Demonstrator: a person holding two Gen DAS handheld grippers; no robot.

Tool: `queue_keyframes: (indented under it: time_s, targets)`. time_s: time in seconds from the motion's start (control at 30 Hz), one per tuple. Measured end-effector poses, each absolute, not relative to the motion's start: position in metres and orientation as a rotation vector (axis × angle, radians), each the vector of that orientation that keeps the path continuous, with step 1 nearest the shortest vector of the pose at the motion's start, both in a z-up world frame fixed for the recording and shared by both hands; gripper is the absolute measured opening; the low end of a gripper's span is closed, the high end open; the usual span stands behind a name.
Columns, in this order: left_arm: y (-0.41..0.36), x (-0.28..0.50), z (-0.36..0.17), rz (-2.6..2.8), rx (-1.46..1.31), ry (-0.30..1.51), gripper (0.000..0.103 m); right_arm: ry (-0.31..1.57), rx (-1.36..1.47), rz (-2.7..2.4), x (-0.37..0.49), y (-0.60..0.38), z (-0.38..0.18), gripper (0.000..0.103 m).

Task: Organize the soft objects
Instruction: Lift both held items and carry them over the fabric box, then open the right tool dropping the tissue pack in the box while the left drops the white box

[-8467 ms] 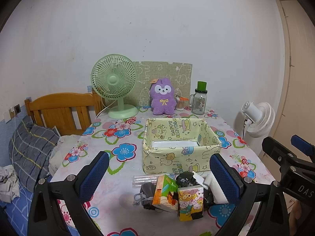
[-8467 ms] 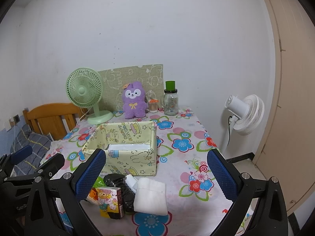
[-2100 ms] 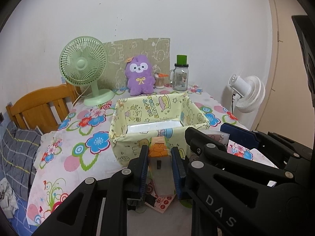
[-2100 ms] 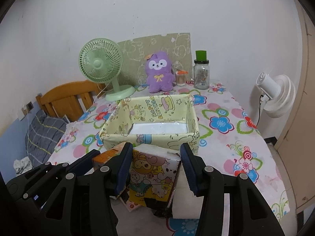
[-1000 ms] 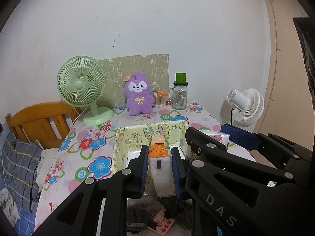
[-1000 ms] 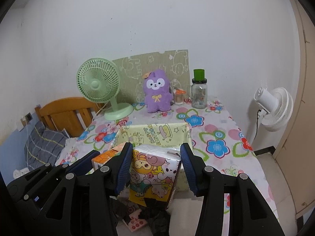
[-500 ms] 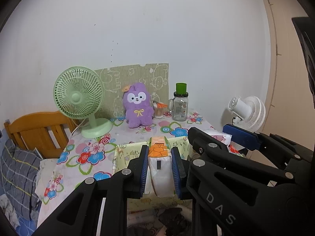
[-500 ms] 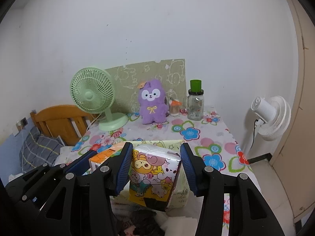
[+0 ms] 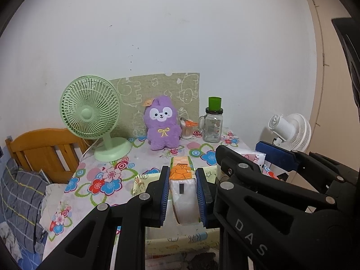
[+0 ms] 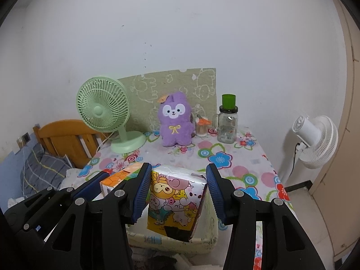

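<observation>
Your left gripper (image 9: 182, 193) is pinched tight on a narrow tissue pack (image 9: 183, 187) with an orange top, held upright above the near rim of the yellow fabric box (image 9: 139, 183). Your right gripper (image 10: 177, 193) clamps a wider tissue pack (image 10: 175, 196) printed with cartoon animals, its blue pads pressing both sides; that pack hangs over the same box (image 10: 210, 219). In the right wrist view the orange-topped pack (image 10: 122, 175) sits at nine o'clock of the cartoon one, just beside it. At twelve o'clock on the flowered table (image 10: 245, 164) stand a purple plush toy (image 10: 175, 121), a green fan (image 10: 103, 112) and a glass jar (image 10: 227, 121).
</observation>
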State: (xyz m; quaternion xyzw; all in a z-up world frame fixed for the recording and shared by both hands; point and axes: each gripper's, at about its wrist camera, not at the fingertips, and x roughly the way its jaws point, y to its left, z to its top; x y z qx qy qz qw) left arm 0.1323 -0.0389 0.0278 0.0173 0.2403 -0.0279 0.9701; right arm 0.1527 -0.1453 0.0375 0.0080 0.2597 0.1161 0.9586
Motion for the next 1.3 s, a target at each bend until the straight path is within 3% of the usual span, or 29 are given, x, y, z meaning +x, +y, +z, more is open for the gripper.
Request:
queue_keyframes:
  time_s: [1.13, 1.3]
  targets:
    - [-0.013, 0.215, -0.037, -0.031, -0.027, 0.658, 0.022, 0.692, -0.016, 0.225, 0.241, -0.121, -0.027, 0.054]
    - [-0.012, 0.221, -0.044, -0.016, -0.027, 0.677, 0.034, 0.718, -0.016, 0.235, 0.25, -0.118, -0.038, 0.054]
